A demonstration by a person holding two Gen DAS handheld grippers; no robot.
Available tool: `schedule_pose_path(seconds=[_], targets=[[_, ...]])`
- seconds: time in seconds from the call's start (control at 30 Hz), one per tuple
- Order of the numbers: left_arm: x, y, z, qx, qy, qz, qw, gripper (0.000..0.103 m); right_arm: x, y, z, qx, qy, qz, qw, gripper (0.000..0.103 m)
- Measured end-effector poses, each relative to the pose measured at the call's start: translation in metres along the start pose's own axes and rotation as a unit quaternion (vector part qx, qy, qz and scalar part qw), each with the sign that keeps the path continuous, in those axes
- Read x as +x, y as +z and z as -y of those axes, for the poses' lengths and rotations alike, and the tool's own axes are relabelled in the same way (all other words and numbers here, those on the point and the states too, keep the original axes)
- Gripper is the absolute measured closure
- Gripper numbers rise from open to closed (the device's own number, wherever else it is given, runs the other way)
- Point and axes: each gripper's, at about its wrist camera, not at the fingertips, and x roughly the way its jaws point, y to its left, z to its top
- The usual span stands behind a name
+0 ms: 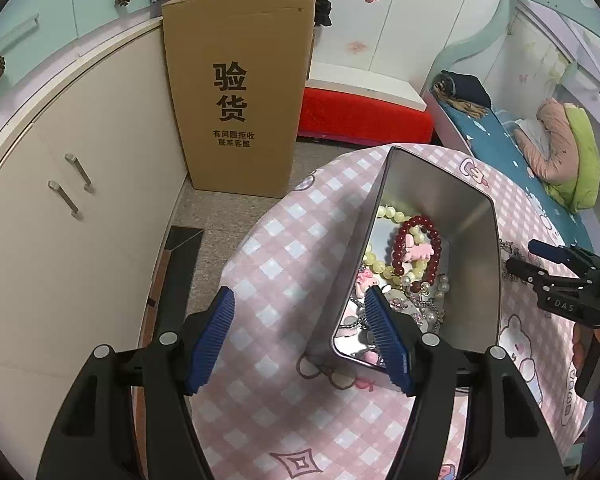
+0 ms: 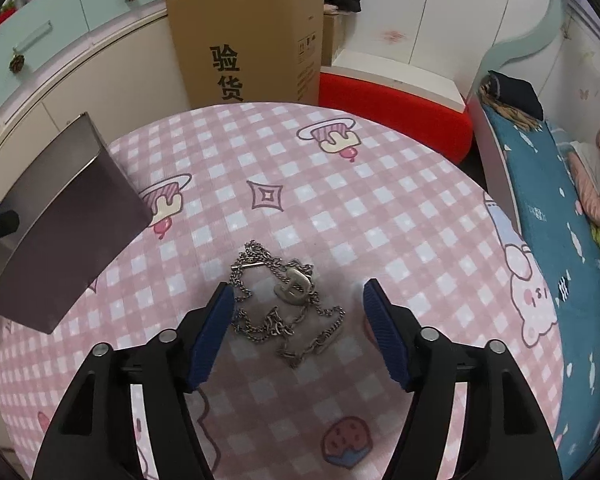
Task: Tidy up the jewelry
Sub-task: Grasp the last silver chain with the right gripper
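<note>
The right gripper hovered with its fingers spread over the silver chain necklace, which lay tangled on the pink checked tablecloth between the blue pads. The pickup seemed in hand; the next move called for lowering and closing on the chain. The left gripper, also spread, straddled the near wall of the metal tin, which already held bead bracelets. Beyond stood a cardboard box, clear of the work.

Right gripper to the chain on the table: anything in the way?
Nothing visible. The right gripper hangs with jaws open on either side of the silver chain, which lies loose on the pink tablecloth. The metal tin sits off to the left.
</note>
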Motion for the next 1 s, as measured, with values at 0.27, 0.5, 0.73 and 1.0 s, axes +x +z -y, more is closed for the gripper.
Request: schedule_pose_path(seconds=[0.27, 0.5, 0.73, 1.0], targets=[[-0.004, -0.001, 0.027, 0.059, -0.008, 0.012, 0.9982, 0.086, 0.006, 0.0, -0.007, -0.004, 0.004, 0.006, 1.0, 0.037], [-0.005, -0.001, 0.029, 0.065, 0.013, 0.024, 0.9975, 0.093, 0.001, -0.002, -0.012, -0.013, 0.03, 0.003, 0.999, 0.079], [-0.005, -0.001, 0.031, 0.071, 0.02, 0.024, 0.997, 0.093, -0.003, -0.002, -0.015, -0.018, 0.037, 0.005, 0.999, 0.096], [-0.006, -0.001, 0.029, 0.068, 0.013, 0.024, 0.9973, 0.096, -0.034, 0.011, -0.015, -0.006, 0.057, 0.034, 0.998, 0.096]])
